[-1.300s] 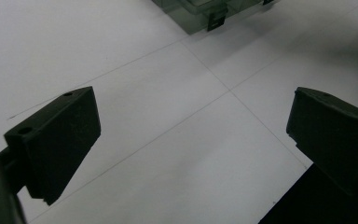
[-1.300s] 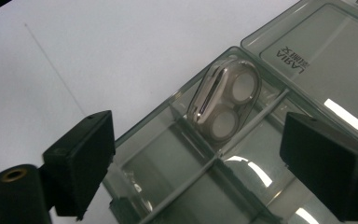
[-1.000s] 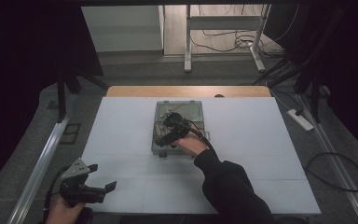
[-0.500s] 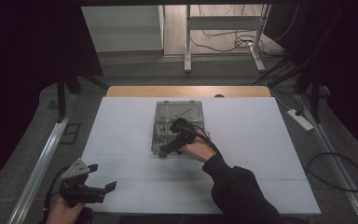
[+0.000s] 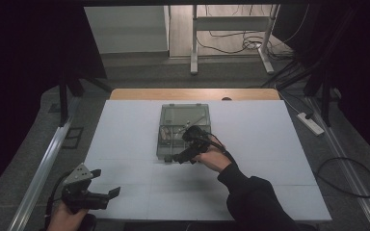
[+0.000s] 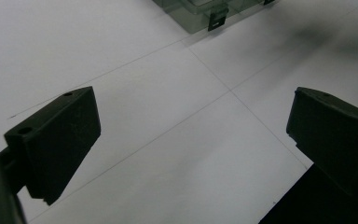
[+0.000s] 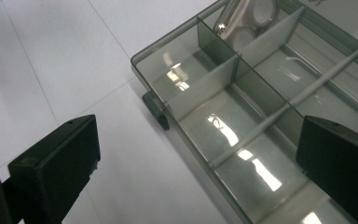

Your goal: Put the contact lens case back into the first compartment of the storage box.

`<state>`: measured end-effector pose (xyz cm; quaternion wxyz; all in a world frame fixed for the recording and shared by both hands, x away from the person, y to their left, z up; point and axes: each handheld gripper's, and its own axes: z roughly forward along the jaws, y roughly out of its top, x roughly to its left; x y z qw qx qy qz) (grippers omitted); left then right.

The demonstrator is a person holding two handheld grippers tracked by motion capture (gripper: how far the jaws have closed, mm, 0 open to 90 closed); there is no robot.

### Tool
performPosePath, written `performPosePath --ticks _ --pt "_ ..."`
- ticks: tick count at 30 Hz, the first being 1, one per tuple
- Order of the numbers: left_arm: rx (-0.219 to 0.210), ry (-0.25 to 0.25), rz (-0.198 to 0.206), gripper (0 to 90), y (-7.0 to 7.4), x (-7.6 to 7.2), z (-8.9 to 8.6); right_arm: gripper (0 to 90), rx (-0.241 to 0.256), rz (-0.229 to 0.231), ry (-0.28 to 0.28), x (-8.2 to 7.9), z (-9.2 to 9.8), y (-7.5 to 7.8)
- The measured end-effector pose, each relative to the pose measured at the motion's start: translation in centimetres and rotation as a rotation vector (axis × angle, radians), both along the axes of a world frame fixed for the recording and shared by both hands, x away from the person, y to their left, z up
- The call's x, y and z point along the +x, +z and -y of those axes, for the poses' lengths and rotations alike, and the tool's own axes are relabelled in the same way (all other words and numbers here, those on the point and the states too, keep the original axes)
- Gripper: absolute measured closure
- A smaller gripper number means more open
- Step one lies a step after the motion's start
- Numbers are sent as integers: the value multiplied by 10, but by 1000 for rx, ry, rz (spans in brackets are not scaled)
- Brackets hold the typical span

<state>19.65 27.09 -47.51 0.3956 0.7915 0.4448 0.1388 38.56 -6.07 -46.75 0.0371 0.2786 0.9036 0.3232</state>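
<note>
A clear grey compartment box point(image 5: 167, 150) lies in the middle of the white table point(image 5: 270, 144), its lid folded back on the far side. My right gripper point(image 5: 182, 147) hovers over the box's near part, open, jaws wide apart. In the right gripper view the right gripper point(image 7: 196, 140) holds nothing above the box's divided cells point(image 7: 242, 116), and a shiny metal and white item point(image 7: 247, 21) lies in a far cell. My left gripper point(image 5: 107, 183) stands open near the table's front left corner. In the left gripper view the left gripper point(image 6: 191, 126) has bare table between its jaws.
The box's front latch point(image 7: 156, 109) sticks out over the table. A corner of the box point(image 6: 205, 11) shows at the top of the left gripper view. Beyond the table stand a white desk frame point(image 5: 231, 29), cables and a power strip point(image 5: 310, 122) on the floor.
My right gripper has drawn back a little toward the near edge of the box. The left gripper has stayed in place.
</note>
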Motion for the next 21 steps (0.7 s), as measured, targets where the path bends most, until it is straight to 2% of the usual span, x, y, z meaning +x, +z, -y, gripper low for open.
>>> performPosePath --ticks 6,11,21 --pt "2 1 0 27 0 0 0 0 14 0 -3 -7 13 2" --pt "3 1 1 27 0 0 0 0 -5 13 10 -14 23 0" --pt "4 1 1 27 0 0 1 0 -19 37 -2 -26 38 -2"
